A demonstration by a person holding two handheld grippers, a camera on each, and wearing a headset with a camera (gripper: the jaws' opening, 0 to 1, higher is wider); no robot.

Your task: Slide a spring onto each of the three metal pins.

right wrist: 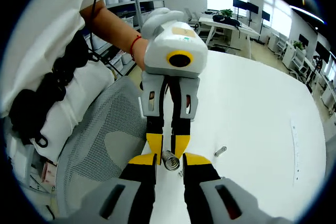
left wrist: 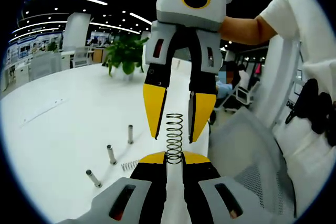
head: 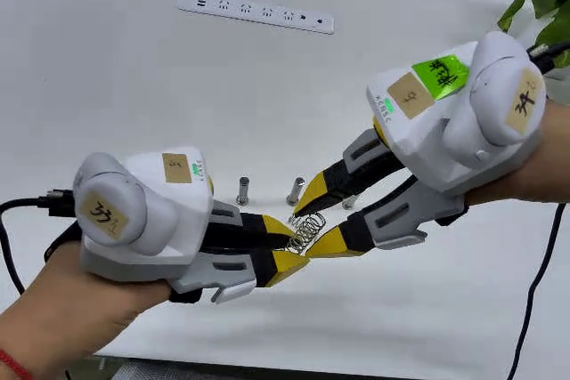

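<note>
Spring [head: 304, 234] in air above worktop [head: 134, 95], one end pinched by closed left gripper [head: 297, 245]. Right gripper [head: 307, 230] half open, jaws straddling free end. Risk: uneven squeeze at handover, spring buckles, pops out, lands away from pins [head: 242, 190].

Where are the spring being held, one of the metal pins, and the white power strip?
spring [left wrist: 174, 129], left gripper view, on its middle coils.
metal pin [head: 242, 190], head view, on the shaft of the leftmost pin.
power strip [head: 256, 12], head view, on the middle of its white body.
</note>
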